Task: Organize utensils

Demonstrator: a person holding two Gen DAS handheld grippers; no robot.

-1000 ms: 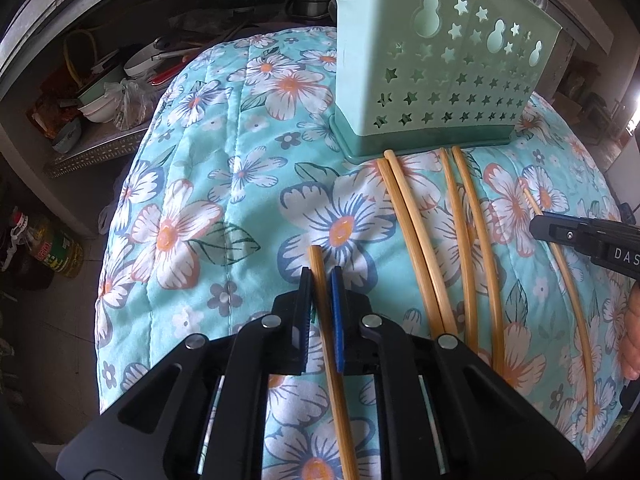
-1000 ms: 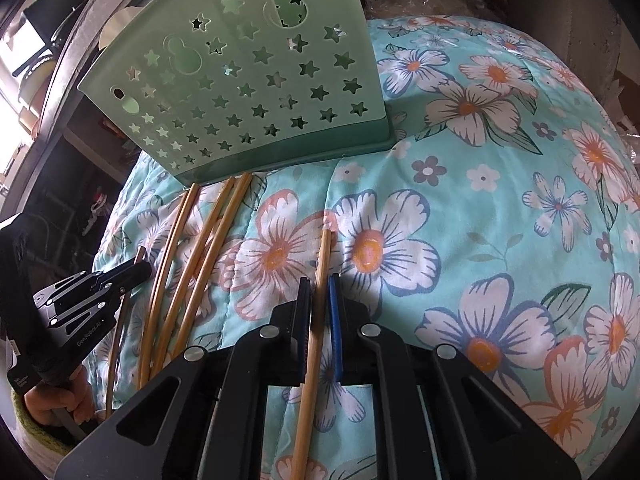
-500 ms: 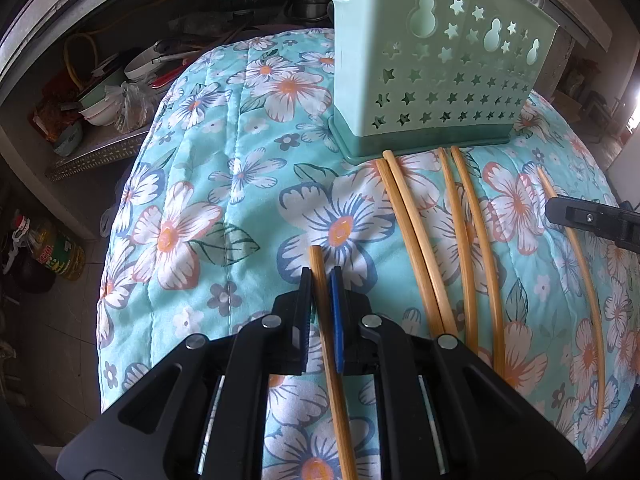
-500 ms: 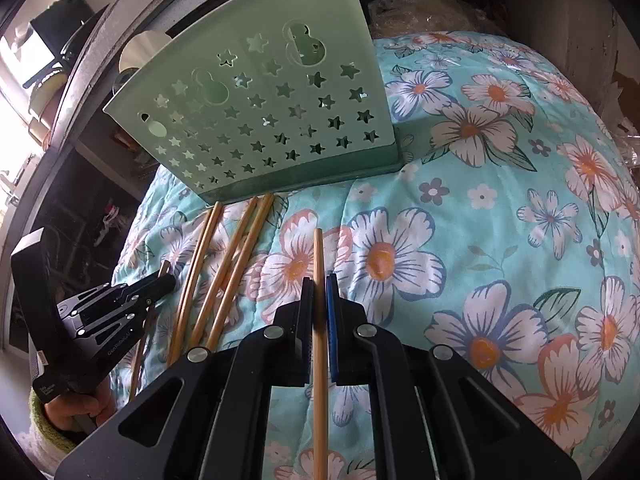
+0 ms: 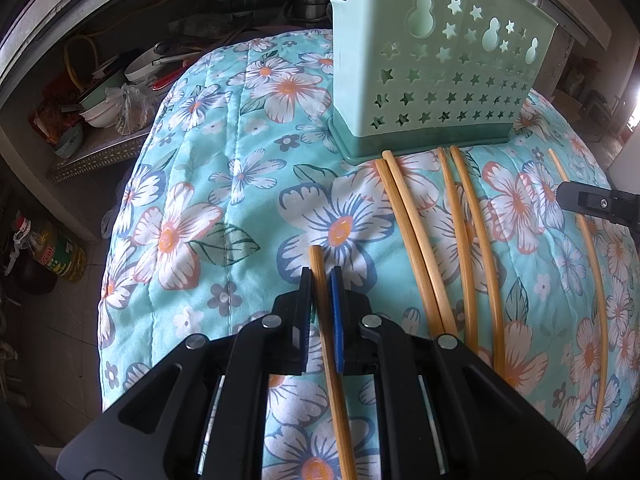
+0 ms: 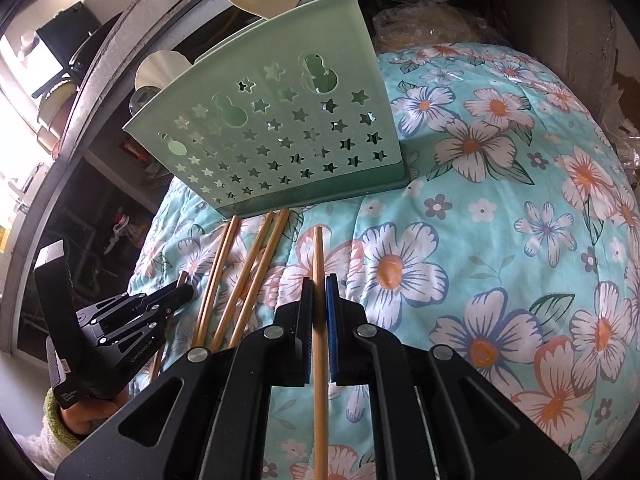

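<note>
A bamboo chopstick (image 6: 319, 320) is held clamped in the right gripper (image 6: 319, 308), and another chopstick (image 5: 326, 312) is pinched in the left gripper (image 5: 320, 304). Four loose chopsticks (image 5: 416, 236) are seen lying on the floral quilt (image 5: 208, 184), tips just before the green holder (image 5: 436, 80). A thin stick could be twisted in such narrow jaws, and the holder's rim might be missed or the holder tipped on the soft cloth

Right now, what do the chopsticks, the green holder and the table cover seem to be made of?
Chopsticks: probably bamboo, tan and matte, faint grain.
Green holder: plastic, smooth, with moulded star cut-outs.
Table cover: quilted fabric, stitched seams and a printed flower pattern.
</note>
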